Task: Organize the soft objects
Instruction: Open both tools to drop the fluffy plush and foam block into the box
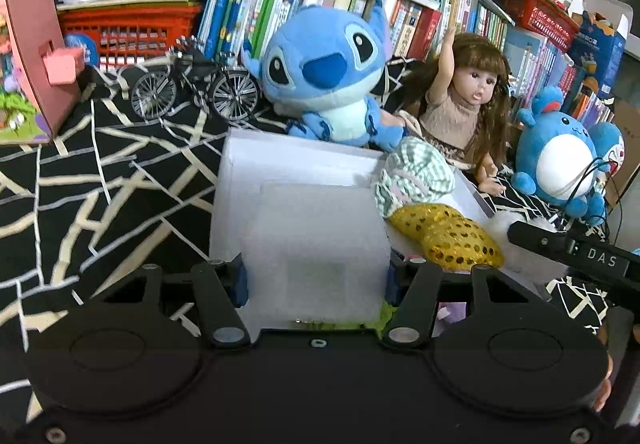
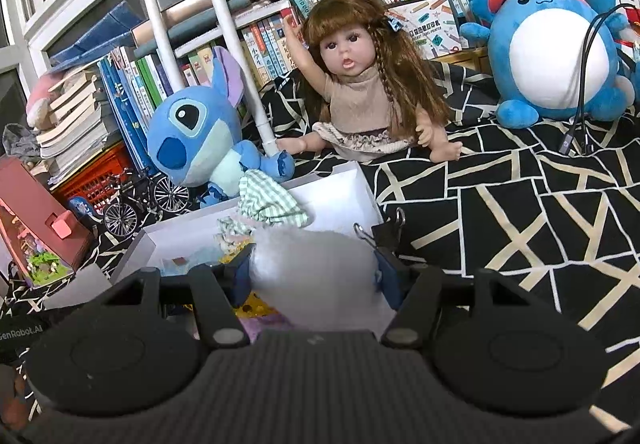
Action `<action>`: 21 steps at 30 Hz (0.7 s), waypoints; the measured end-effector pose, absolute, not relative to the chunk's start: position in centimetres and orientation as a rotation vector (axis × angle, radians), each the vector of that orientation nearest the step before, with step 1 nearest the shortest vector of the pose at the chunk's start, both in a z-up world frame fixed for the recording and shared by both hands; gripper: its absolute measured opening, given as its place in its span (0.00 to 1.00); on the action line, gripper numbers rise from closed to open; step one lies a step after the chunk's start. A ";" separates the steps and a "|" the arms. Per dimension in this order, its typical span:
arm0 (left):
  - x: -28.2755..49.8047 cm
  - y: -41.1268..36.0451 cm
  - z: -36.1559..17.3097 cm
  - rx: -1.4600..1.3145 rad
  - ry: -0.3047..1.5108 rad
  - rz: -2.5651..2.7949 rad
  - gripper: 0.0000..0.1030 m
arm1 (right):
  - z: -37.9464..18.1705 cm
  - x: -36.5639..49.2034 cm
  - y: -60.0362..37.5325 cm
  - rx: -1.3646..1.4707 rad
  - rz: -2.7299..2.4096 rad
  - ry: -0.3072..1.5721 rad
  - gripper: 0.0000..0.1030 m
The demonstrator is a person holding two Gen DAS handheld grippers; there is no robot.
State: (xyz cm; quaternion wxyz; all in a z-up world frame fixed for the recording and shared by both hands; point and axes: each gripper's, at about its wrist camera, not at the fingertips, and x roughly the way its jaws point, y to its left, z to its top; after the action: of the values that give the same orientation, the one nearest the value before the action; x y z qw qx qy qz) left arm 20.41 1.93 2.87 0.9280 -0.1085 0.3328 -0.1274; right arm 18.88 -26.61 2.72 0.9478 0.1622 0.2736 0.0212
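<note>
A white box (image 1: 280,156) sits on the black patterned cloth. In it lie a green checked cloth (image 1: 416,172) and a gold sequined piece (image 1: 448,232). My left gripper (image 1: 316,276) is shut on a white foam block (image 1: 316,244) over the box. My right gripper (image 2: 316,276) is shut on a white cotton wad (image 2: 316,272) over the box's (image 2: 340,184) near right side; the green checked cloth (image 2: 272,200) lies beyond. The right gripper's finger shows in the left wrist view (image 1: 568,248) on the wad (image 1: 504,228).
A Stitch plush (image 1: 324,76), a doll (image 1: 468,100) and a round blue plush (image 1: 560,160) sit behind the box before bookshelves. A model bicycle (image 1: 196,84) and a pink toy house (image 1: 28,44) stand at left. A binder clip (image 2: 384,232) lies by the box.
</note>
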 end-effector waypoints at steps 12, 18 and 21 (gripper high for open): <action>20.9 1.2 2.3 -0.264 0.710 -0.290 0.55 | 2.1 19.1 -24.9 0.343 0.101 0.586 0.63; 21.1 1.0 2.1 -0.302 0.725 -0.313 0.55 | 1.9 19.1 -24.6 0.336 0.104 0.583 0.63; 21.0 1.3 2.2 -0.305 0.725 -0.305 0.57 | 1.9 19.1 -25.1 0.335 0.094 0.582 0.63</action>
State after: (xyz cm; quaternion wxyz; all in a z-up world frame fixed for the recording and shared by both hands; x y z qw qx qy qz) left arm 20.96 1.25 2.17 0.9123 -0.1482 0.3518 -0.1481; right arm 19.05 -25.13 1.92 0.9430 0.1643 0.2856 0.0460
